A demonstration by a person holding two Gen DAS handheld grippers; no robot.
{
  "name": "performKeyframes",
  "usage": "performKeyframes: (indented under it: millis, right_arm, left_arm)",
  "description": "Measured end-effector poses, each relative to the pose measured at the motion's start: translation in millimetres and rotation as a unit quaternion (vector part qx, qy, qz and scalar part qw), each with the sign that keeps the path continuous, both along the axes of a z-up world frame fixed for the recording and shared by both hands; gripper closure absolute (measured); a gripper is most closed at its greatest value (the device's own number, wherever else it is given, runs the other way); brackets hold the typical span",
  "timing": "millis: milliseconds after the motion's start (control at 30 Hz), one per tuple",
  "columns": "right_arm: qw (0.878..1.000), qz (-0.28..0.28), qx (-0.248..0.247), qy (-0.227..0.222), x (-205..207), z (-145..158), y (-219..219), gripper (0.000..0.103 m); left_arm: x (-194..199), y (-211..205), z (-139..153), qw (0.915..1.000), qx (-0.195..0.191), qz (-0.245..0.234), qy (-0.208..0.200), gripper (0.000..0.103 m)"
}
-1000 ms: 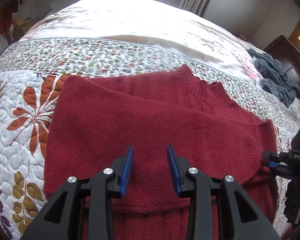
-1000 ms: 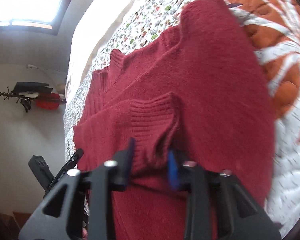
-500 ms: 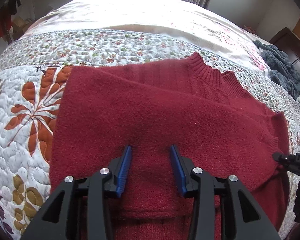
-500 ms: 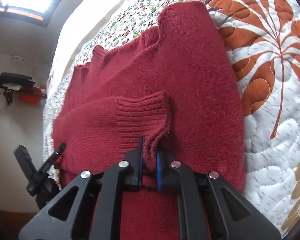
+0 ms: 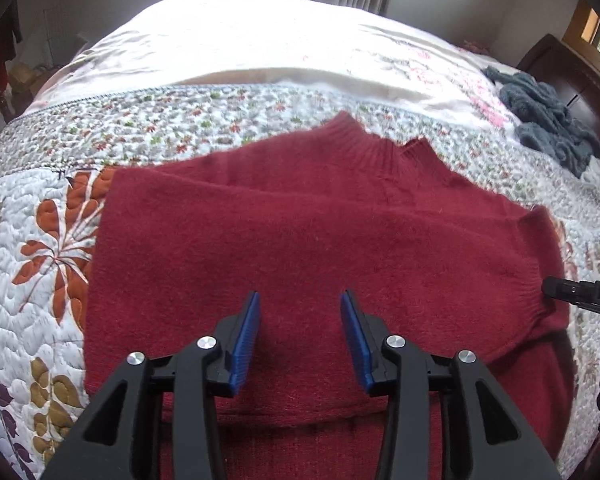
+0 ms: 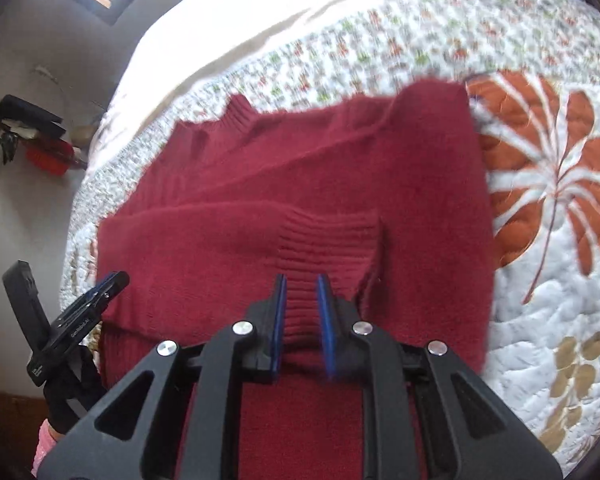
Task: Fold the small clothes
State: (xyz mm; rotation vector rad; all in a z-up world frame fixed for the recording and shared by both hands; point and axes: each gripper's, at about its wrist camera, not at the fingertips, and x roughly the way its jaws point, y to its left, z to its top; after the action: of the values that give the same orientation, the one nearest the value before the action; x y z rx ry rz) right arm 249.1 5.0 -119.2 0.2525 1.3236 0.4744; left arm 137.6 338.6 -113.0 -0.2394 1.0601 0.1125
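Observation:
A dark red knit sweater (image 5: 300, 232) lies flat on the quilted bed, collar toward the far side, one sleeve folded across its body. Low over the near part of the sweater, my left gripper (image 5: 300, 300) hangs open with nothing between its blue pads. In the right wrist view the sweater (image 6: 300, 184) fills the middle, and the ribbed sleeve cuff (image 6: 328, 236) rests flat on it. My right gripper (image 6: 302, 284) is partly open, and the cuff's edge lies loose between its fingers. The left gripper (image 6: 108, 286) shows at the lower left of that view, over the sweater's side edge.
The floral quilt (image 5: 40, 280) covers the bed around the sweater. A crumpled grey-blue garment (image 5: 548, 120) lies at the far right, by dark wooden furniture (image 5: 572, 76). In the right wrist view, dark and red items (image 6: 32, 128) hang on the wall beyond the bed.
The right gripper closed on the cuff, carried it down flat onto the sweater body, and its jaws have now parted slightly. The left gripper stayed open and rose back a little.

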Motion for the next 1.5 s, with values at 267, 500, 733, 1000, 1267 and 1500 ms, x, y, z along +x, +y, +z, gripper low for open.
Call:
performKeyframes:
  millis: [267, 500, 733, 1000, 1267, 1500]
  right_arm:
    - [0.999, -0.017, 0.027, 0.024, 2.0, -28.0, -11.8, 0.094]
    - [0.999, -0.004, 0.032, -0.012, -46.3, 16.8, -32.4, 0.063]
    - [1.0, 0.007, 0.023, -0.012, -168.3, 23.2, -84.5, 0.059]
    - [1.0, -0.005, -0.002, 0.011, -268.8, 22.4, -136.6, 0.051]
    - [0.999, -0.006, 0.003, 0.037, -307.2, 12.6, -155.5, 0.049]
    - [0.997, -0.007, 0.021, 0.079, -318.4, -13.0, -150.8, 0.05]
  left_arm:
    - [-3.0, -3.4, -16.6, 0.9996, 0.022, -0.014, 0.007, 0.06]
    - [-40.2, -2.5, 13.2, 0.9999, -0.001, 0.011, 0.001, 0.058]
    - [-153.8, 0.1, 34.7, 0.9994, 0.025, 0.022, 0.013, 0.051]
    - [-272.2, 19.5, 47.5, 0.9959, 0.037, 0.07, 0.044, 0.041]
    - [-329.4, 27.2, 25.8, 0.9942, 0.004, 0.074, 0.077, 0.041]
    - [-337.1, 27.1, 2.8, 0.9909, -0.043, 0.075, 0.103, 0.041]
